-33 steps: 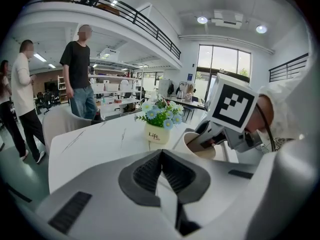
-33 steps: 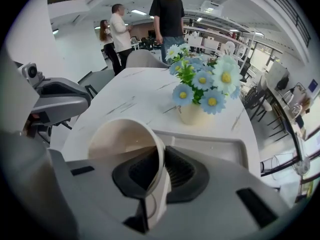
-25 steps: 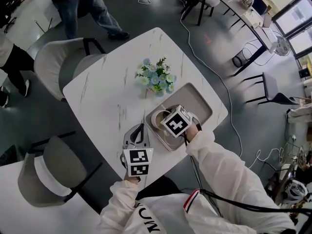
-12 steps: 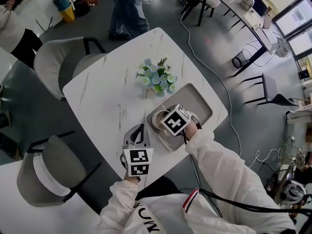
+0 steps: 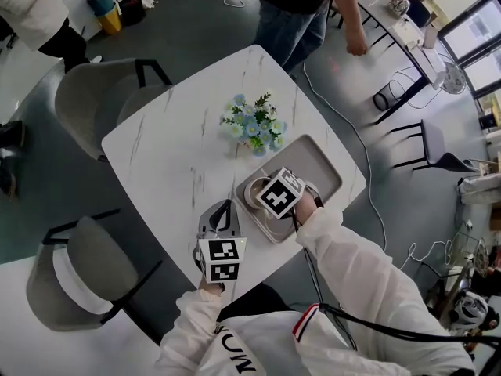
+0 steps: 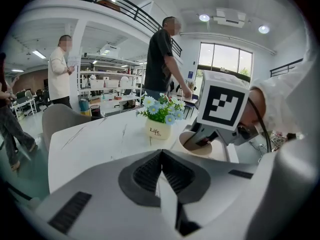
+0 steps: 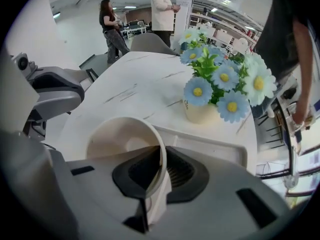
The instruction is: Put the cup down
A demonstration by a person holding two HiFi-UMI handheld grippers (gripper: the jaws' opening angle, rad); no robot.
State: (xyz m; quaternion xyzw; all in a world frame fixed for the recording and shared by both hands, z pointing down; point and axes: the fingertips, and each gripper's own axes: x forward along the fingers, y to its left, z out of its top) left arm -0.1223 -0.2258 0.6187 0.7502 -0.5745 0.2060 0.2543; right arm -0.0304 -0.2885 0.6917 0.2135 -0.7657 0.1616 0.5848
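A cream cup (image 7: 126,143) stands upright over the near-left end of the grey tray (image 5: 317,161). My right gripper (image 7: 156,181) points steeply down and is shut on the cup's rim, one jaw inside the wall and one outside. In the head view its marker cube hides most of the cup (image 5: 253,191). I cannot tell whether the cup's bottom rests on the tray. My left gripper (image 6: 162,184) hovers over the table's near edge, left of the tray, shut with nothing between its jaws. From there the cup (image 6: 196,147) shows under the right gripper's cube.
A small pot of blue and white flowers (image 5: 254,125) stands on the white marble table (image 5: 172,147) just beyond the tray. Grey chairs (image 5: 94,100) flank the table's left side. A person in a dark top (image 5: 301,6) stands at the far corner; cables lie on the floor.
Both grippers and the cup stay where they were. Behind the table, a person has walked from the far left to the far right corner.
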